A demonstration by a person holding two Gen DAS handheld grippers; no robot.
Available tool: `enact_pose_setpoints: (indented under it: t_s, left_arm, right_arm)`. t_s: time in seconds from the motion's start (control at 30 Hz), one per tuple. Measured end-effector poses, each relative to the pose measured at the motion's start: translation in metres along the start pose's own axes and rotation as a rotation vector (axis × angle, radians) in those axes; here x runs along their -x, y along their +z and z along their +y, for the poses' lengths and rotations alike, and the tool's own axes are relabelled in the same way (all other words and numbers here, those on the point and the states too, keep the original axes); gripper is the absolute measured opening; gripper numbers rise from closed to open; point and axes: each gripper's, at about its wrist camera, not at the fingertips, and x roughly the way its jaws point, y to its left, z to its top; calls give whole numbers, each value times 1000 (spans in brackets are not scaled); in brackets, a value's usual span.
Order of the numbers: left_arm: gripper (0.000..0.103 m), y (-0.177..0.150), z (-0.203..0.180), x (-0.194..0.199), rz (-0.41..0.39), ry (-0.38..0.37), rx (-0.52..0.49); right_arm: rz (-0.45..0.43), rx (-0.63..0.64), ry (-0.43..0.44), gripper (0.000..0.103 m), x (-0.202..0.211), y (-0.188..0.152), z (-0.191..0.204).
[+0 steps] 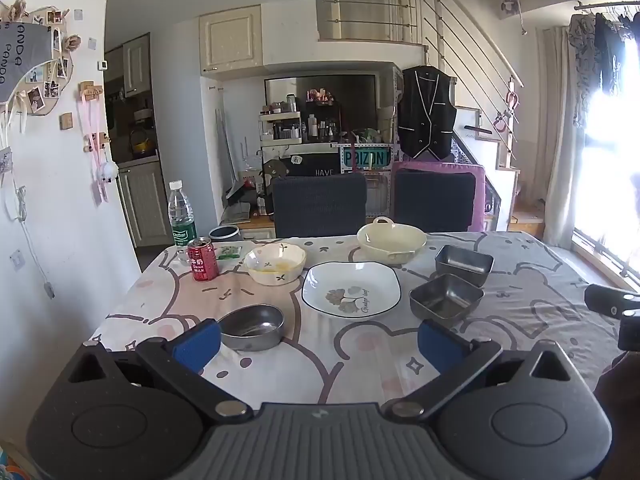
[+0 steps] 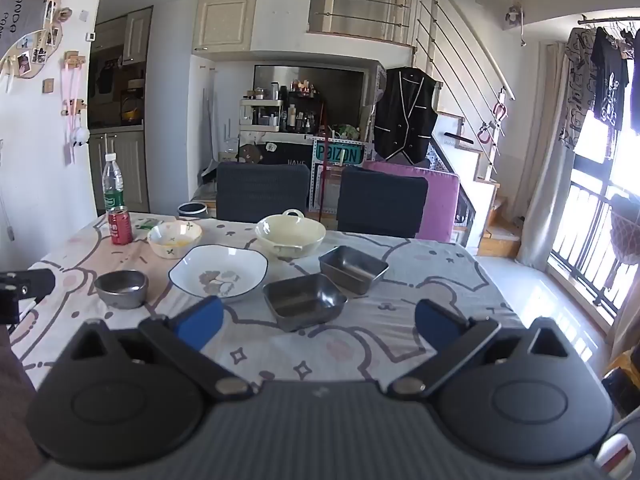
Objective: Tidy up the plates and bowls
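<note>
both tongs spread wide over the set table (image 1: pixel 540 280)
left gripper (image 1: pixel 318 344) and right gripper (image 2: pixel 319 322) pinch nothing; white plate (image 1: pixel 351 289) lies between round steel bowl (image 1: pixel 252 326) and square steel bowl (image 1: pixel 446 299).

The bench (image 1: pixel 540 280) is covered in matt printed cloth. Three dull metal bowls (image 1: pixel 446 299) are seen beside a glossy white ceramic plate (image 1: pixel 351 289). Each hand-held gripper (image 1: pixel 318 344) has textured blue pads (image 1: pixel 198 345).
</note>
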Motion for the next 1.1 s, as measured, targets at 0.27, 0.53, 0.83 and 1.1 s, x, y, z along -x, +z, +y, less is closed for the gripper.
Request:
enact_pose_setpoints:
  t_s: [0.27,0.53,0.83,1.1]
  left_arm:
    - [103,0,1,1,8,2,-3]
    - [103,-1,1,1,10,-1,-3]
    - [103,0,1,0,12,-3,-2]
    - [103,0,1,0,12,-3,0]
  right_arm:
    - [-1,-1,1,103,0,0,0]
    - [2,4,3,103,0,0,0]
    - [3,7,8,103,1,-1,3]
    - [6,8,12,103,-1,-1,2]
